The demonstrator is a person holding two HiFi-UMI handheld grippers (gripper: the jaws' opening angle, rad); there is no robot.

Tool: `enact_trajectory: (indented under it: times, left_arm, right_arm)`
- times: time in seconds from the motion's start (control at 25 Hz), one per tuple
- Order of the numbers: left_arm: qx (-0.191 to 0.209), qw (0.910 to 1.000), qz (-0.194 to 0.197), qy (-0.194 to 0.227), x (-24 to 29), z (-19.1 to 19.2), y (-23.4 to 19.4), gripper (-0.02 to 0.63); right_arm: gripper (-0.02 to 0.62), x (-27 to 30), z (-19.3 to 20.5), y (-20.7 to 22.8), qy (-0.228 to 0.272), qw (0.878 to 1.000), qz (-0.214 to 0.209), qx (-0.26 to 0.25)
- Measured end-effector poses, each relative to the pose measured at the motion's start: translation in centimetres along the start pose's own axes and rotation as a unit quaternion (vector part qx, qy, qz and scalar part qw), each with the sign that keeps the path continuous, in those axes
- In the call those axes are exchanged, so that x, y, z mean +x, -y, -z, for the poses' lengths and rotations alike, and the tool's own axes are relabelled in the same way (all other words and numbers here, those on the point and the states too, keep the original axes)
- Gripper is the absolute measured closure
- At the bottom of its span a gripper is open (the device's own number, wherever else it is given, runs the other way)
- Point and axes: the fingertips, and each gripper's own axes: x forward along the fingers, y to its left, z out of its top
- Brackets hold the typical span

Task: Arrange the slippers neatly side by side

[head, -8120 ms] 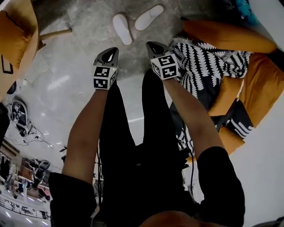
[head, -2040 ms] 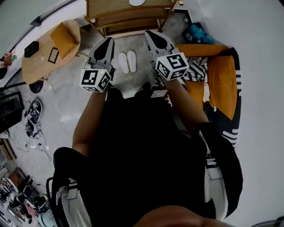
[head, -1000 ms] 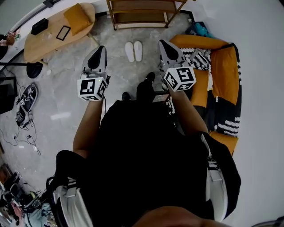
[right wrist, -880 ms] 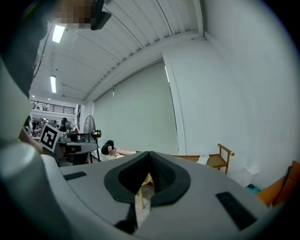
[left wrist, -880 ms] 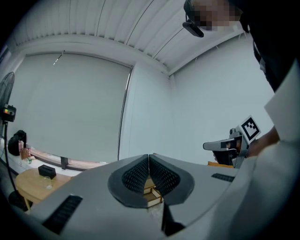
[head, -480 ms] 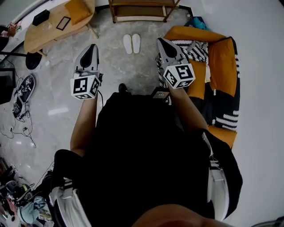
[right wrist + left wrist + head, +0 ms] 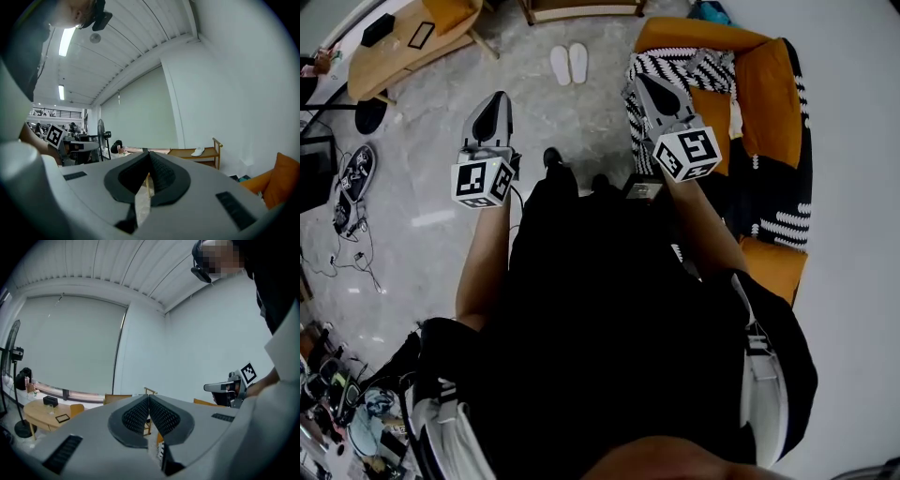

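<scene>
The left gripper [image 7: 497,97] and right gripper [image 7: 641,82] are hovering pinched shut, empty; a stray foot risks nudging the slippers [image 7: 569,64] lying ahead of their tips.

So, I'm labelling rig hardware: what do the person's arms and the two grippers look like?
The left gripper and right gripper are both grey, tapering wedges with black mesh-textured pads. Each carries a white cube printed with black square markers. The person wears a black top with short sleeves.
</scene>
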Motion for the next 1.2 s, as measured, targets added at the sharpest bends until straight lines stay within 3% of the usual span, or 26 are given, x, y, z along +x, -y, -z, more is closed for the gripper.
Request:
enact_trajectory:
  times: [0.24,0.44,0.64,0.92,1.2]
  left_arm:
    - [-0.008,0.9995,0.016,-0.026,-1.7,1.3,2.1,0.588]
    - [-0.023,0.9986,0.046,-0.007,-0.9,0.3,3.1,0.588]
    - [-0.005,0.9975,0.069,0.013,0.5,-1.6,4.1,0.588]
    - [-0.010,0.9991,0.041,0.003,-0.9,-0.7,3.4,0.588]
    - [-0.013,0.9986,0.052,-0.007,-0.9,0.4,4.4,0.588]
  right_arm:
    - [0.564,-1.2,0.8,-1.0,0.003,1.000,-0.005,0.012]
    - [0.565,-1.5,1.0,-1.0,-0.006,1.000,0.000,0.012]
    - [0.563,-1.7,-0.3,-0.8,0.001,1.000,0.001,-0.004]
    - [0.565,-2.2,0.2,-2.1,-0.005,1.000,-0.002,0.000]
    - [0.564,-2.7,1.0,-1.1,-0.018,1.000,-0.004,-0.003]
